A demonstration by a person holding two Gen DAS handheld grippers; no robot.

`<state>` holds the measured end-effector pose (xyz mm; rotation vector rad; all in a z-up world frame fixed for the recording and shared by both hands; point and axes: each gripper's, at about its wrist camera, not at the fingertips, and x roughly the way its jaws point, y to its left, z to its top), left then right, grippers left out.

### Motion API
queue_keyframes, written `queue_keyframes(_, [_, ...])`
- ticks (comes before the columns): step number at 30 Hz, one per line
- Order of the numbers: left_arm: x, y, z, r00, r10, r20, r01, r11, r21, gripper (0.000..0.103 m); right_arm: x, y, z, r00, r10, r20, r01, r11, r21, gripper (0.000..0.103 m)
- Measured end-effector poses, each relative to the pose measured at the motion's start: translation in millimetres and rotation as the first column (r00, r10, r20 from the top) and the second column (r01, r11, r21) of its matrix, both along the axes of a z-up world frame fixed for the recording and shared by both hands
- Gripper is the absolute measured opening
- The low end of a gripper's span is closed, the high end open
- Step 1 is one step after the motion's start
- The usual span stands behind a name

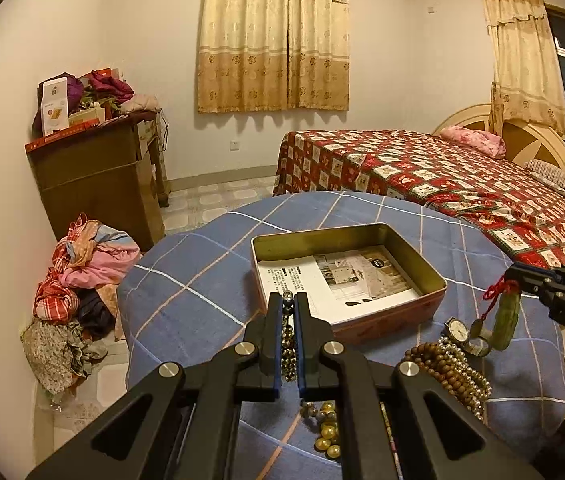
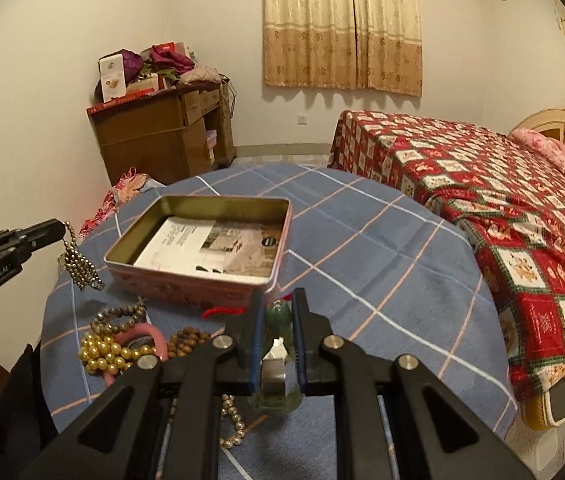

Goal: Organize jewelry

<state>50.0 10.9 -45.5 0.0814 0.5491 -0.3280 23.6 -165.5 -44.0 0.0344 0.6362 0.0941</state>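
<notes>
An open pink tin box (image 1: pixel 410 308) (image 2: pixel 186 292) with a printed sheet inside sits on the round table. My left gripper (image 1: pixel 288 298) (image 2: pixel 62 230) is shut on a dark metallic bead chain (image 1: pixel 288 344) (image 2: pixel 82 268), which hangs just left of the tin. My right gripper (image 2: pixel 278 304) (image 1: pixel 516 276) is shut on a green jade bangle (image 1: pixel 508 320) (image 2: pixel 280 318) with a red cord (image 1: pixel 496 292), held above the table right of the tin. Loose on the cloth lie brown wooden beads (image 1: pixel 442 364) (image 2: pixel 188 340), gold pearls (image 1: pixel 328 432) (image 2: pixel 108 354), a wristwatch (image 1: pixel 458 330) and a pink band (image 2: pixel 154 334).
The table wears a blue plaid cloth (image 1: pixel 186 280) (image 2: pixel 362 248). A bed with a red patterned cover (image 1: pixel 442 184) (image 2: pixel 502 200) stands to the right. A brown cabinet (image 1: pixel 98 176) with clutter and a clothes heap (image 1: pixel 78 280) are on the left.
</notes>
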Motion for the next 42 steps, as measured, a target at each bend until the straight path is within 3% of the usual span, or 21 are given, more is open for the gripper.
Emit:
queue_keyframes(5, [1, -2, 1, 1.0, 0.002, -0.005, -0.002, 1.0, -0.002, 0.004, 2, -1, -3, 0.998, 0.048, -0.043, -0.045, 0.997, 0.063, 0.015])
queue_keyframes(11, [1, 0, 0, 1.0, 0.006, -0.009, -0.006, 1.0, -0.004, 0.004, 7, 6, -36, 0.987, 0.061, -0.149, -0.06, 0.998, 0.011, 0.021])
queue_keyframes(15, [2, -1, -3, 1.0, 0.002, -0.02, -0.002, 1.0, 0.0, 0.004, 7, -4, -43, 0.983, 0.055, -0.176, -0.049, 0.998, 0.036, 0.022])
queue_keyframes(26, [2, -3, -7, 1.0, 0.0, -0.026, 0.0, 1.0, 0.003, 0.004, -2, 0, -39, 0.988, 0.05, -0.148, -0.055, 0.998, -0.024, 0.006])
queue_keyframes(34, [2, -2, -6, 1.0, -0.004, -0.026, 0.004, 1.0, 0.0, 0.004, -7, 5, -15, 0.993, 0.079, -0.089, -0.083, 0.996, -0.039, 0.004])
queue_keyframes(36, [2, -1, -6, 1.0, -0.002, -0.027, 0.002, 1.0, -0.001, 0.004, -4, 7, -20, 0.988, 0.1, -0.117, -0.106, 0.993, -0.051, 0.013])
queue_keyframes(38, [3, -2, -6, 1.0, 0.002, -0.029, -0.002, 1.0, -0.002, 0.004, -1, 5, -29, 0.985, 0.094, -0.146, -0.106, 0.992, -0.075, 0.052])
queue_keyframes(42, [5, -4, -8, 0.999, 0.004, -0.04, -0.004, 1.0, 0.0, 0.004, 1, -5, -49, 0.979, 0.043, -0.2, -0.066, 0.992, -0.105, 0.044])
